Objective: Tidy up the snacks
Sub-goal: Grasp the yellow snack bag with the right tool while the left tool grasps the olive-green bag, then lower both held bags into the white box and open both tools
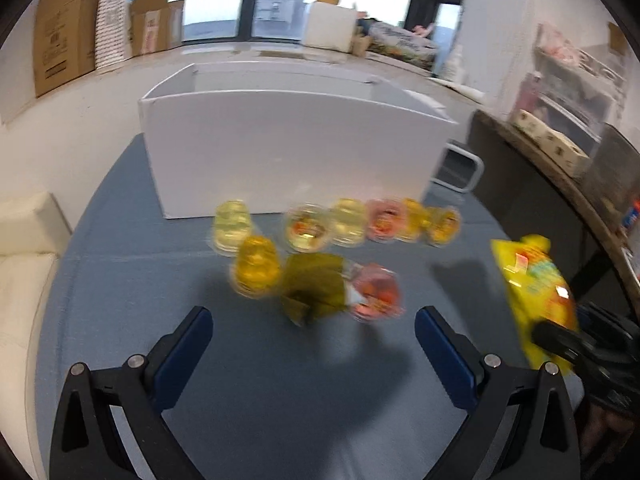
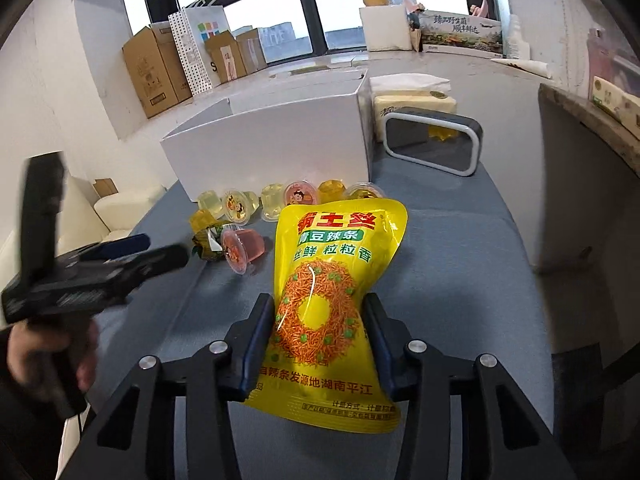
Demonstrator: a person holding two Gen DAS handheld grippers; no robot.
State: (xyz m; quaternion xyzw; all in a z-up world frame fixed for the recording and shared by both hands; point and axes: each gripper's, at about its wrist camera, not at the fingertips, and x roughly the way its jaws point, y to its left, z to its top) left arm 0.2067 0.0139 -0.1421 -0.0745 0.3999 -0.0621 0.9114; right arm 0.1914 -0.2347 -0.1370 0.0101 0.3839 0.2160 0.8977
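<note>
The right gripper (image 2: 320, 328) was clamped on a yellow snack bag (image 2: 332, 280), squeezing it at the waist so the bag stood up between the pads, its top just in front of the row of jelly cups (image 2: 296, 196). The left gripper (image 1: 314, 332) was spread wide with nothing in it, hovering over bare blue-grey table cover (image 1: 120, 300), so plenty of room right under it. Ahead of it sat a yellow jelly cup (image 1: 256, 268), a dark green packet (image 1: 316, 284) and a pink jelly cup (image 1: 378, 290), touching or nearly so, though the left view was too blurry to be sure. Behind those, more cups lined up right against the front wall of the white box (image 1: 296, 152), which was open on top. A grey tin with a white rim (image 2: 434, 144) stood on edge just beside the box's right corner. The table's right side ran along a dark cabinet (image 2: 580, 200), tight there, while the left edge dropped off toward a cream sofa (image 1: 28, 248).
</note>
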